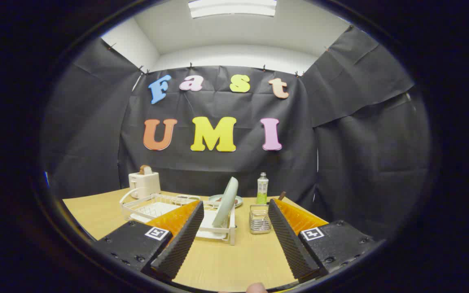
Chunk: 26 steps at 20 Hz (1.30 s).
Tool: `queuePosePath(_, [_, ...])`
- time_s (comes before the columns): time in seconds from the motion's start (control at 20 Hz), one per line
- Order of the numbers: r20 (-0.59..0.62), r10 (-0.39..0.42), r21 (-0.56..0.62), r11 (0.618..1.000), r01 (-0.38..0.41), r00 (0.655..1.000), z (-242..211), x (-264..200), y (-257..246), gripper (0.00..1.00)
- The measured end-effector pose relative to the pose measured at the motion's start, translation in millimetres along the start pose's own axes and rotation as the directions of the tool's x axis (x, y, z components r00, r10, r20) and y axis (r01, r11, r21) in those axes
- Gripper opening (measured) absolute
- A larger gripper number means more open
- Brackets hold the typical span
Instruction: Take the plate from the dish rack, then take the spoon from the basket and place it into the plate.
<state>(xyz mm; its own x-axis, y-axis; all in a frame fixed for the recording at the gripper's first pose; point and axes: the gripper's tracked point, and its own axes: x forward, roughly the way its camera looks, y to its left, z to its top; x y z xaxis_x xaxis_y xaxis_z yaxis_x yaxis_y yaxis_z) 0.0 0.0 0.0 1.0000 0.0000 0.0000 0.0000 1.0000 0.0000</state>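
A pale green plate stands on edge in the white dish rack on the wooden table, just beyond and between my fingertips. To the right of the rack stands a small wire basket, close to the right finger; a brown handle tip pokes up behind that finger, and I cannot tell if it is the spoon. My gripper is open, held a little short of the rack with nothing between its fingers.
A white toaster with a slice of bread stands at the back left. A green bottle stands behind the basket. A small dish lies flat behind the plate.
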Motion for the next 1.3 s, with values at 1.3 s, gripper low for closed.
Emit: queuePosePath(1.3, [-0.085, 0.058, 0.025, 0.998, -0.056, 0.995, -13.1, 15.8, -9.3, 1.00])
